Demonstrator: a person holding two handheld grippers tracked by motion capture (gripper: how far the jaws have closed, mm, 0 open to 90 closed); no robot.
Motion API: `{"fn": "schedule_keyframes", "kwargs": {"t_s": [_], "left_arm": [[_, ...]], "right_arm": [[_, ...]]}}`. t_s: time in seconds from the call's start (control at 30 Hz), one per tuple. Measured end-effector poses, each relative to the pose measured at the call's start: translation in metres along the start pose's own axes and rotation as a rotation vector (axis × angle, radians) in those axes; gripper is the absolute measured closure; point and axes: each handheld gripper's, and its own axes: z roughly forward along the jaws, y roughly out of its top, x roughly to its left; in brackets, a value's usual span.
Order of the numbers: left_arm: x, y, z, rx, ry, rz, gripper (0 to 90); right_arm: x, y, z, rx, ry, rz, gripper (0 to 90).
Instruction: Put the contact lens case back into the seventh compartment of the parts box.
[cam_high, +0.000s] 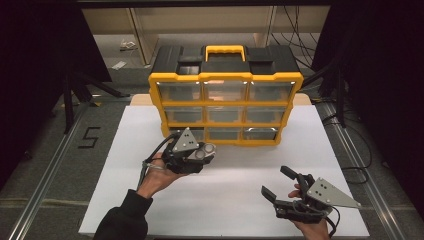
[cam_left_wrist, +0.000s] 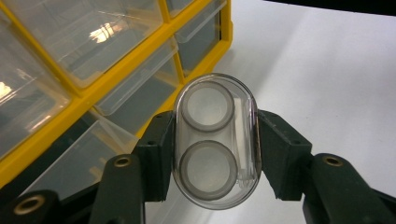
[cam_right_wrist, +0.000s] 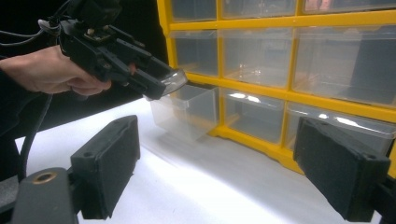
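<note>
Left gripper (cam_left_wrist: 215, 154) pinches a clear oval plastic case (cam_left_wrist: 215, 140) above the pulled-out bottom-left drawer (cam_right_wrist: 187, 109) of the yellow-framed organizer cabinet (cam_high: 225, 107). Right gripper (cam_high: 280, 182), jaws spread and empty, rests on the white tabletop (cam_high: 235, 195).

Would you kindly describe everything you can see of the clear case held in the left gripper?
The clear case is a rounded oblong of transparent plastic holding two grey-rimmed discs, one above the other. The left gripper clamps it by its long sides, a black pad against each. It hangs above the white table, in front of the yellow drawer cabinet, near the pulled-out bottom-left drawer.
</note>
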Motion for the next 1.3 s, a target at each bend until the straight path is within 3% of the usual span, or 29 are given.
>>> {"fn": "schedule_keyframes", "kwargs": {"t_s": [0.4,0.8,1.3], "left_arm": [[0.012,-0.001,-0.008,-0.021,0.041,-0.033,49.2],[0.028,-0.007,-0.016,-0.075,0.115,-0.092,49.2],[0.04,-0.012,-0.018,-0.086,0.155,-0.132,49.1]], "right_arm": [[0.0,0.0,0.0,-0.004,0.001,0.001,15.5],[0.0,0.0,0.001,-0.004,0.001,0.0,15.5],[0.0,0.0,0.001,-0.004,0.001,0.0,15.5]]}}
